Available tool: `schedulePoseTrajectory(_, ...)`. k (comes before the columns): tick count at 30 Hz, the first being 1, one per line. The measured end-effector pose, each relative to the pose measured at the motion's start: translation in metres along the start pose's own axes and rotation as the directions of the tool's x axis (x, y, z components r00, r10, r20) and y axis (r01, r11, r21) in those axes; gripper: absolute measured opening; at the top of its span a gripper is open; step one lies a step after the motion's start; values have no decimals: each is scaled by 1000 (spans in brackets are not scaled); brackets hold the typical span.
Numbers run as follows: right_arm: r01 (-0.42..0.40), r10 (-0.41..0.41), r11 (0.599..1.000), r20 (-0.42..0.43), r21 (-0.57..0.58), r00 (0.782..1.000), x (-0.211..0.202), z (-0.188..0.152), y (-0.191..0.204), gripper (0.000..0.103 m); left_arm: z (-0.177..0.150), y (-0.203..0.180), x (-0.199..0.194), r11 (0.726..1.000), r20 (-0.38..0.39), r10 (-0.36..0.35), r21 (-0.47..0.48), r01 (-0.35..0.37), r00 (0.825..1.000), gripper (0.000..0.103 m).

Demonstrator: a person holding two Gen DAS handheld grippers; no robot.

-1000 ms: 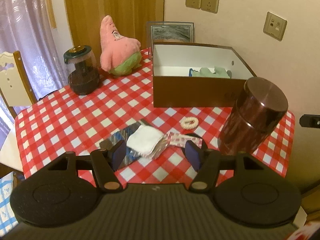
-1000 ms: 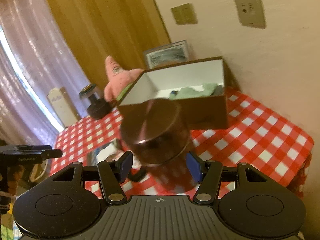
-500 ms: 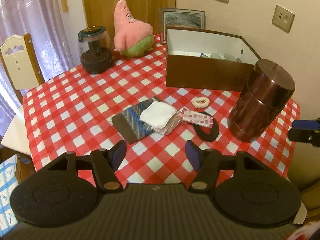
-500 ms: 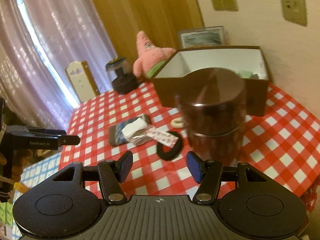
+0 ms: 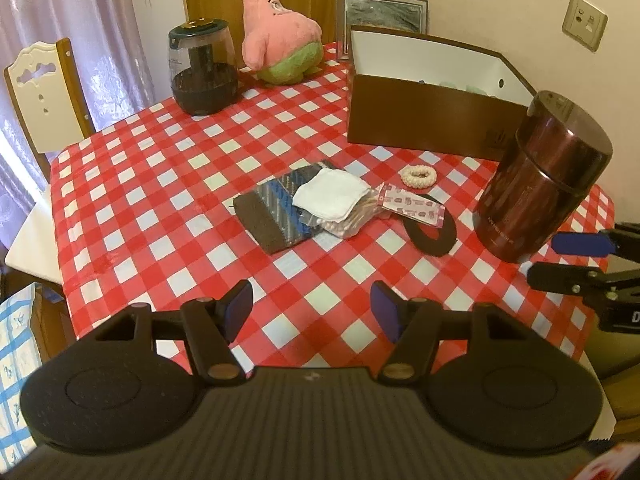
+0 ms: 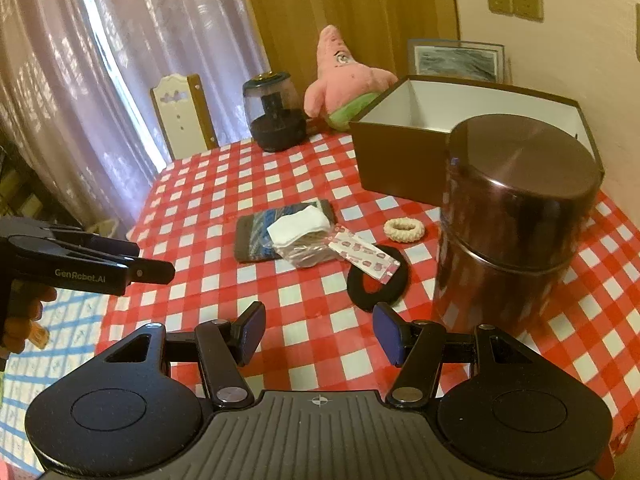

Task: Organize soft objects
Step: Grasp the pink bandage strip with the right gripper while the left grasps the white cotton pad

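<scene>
A pile lies mid-table: a dark striped cloth (image 5: 276, 212), a folded white cloth (image 5: 330, 196) on a bag of cotton swabs (image 5: 352, 220), a pink sachet (image 5: 412, 205), a black hair band (image 5: 434, 236) and a cream scrunchie (image 5: 419, 176). The pile also shows in the right wrist view, with the white cloth (image 6: 298, 226) uppermost. A pink star plush (image 5: 280, 36) sits at the back. An open brown box (image 5: 424, 114) holds pale green items. My left gripper (image 5: 312, 314) and right gripper (image 6: 319, 332) are open and empty above the near table edge.
A brown metal canister (image 5: 536, 184) stands right of the pile, close to my right gripper. A glass jar with dark base (image 5: 202, 68) is at back left. A chair (image 5: 44, 92) stands left of the red checked table (image 5: 160, 184). A framed picture (image 5: 384, 6) leans on the wall.
Both grippers have pulled back and up from the table, so the pile and canister look farther away. The right view has swung left. Nothing on the table moved.
</scene>
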State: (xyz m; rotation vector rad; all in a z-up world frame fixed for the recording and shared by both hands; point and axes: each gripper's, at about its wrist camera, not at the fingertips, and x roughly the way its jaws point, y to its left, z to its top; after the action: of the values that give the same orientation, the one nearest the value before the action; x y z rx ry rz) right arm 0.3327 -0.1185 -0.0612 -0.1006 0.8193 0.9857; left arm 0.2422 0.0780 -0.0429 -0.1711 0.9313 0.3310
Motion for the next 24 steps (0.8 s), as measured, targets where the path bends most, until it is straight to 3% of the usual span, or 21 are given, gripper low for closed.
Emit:
schedulePoseTrajectory(7,51,-51,997,6,-64,999,24,4,8,59,0,-7,13,999,31,-11,48,9,999,61)
schedulePoseTrajectory(15,110,-109,986,10,-125,994,60,8,6,59,9,-16,40,993,67,-40,112,32,997,53)
schedulePoseTrajectory(24,169,-171,965,5,-198,985,107,16,4,59,23,-21,82,981,52,-51,190,40,997,50)
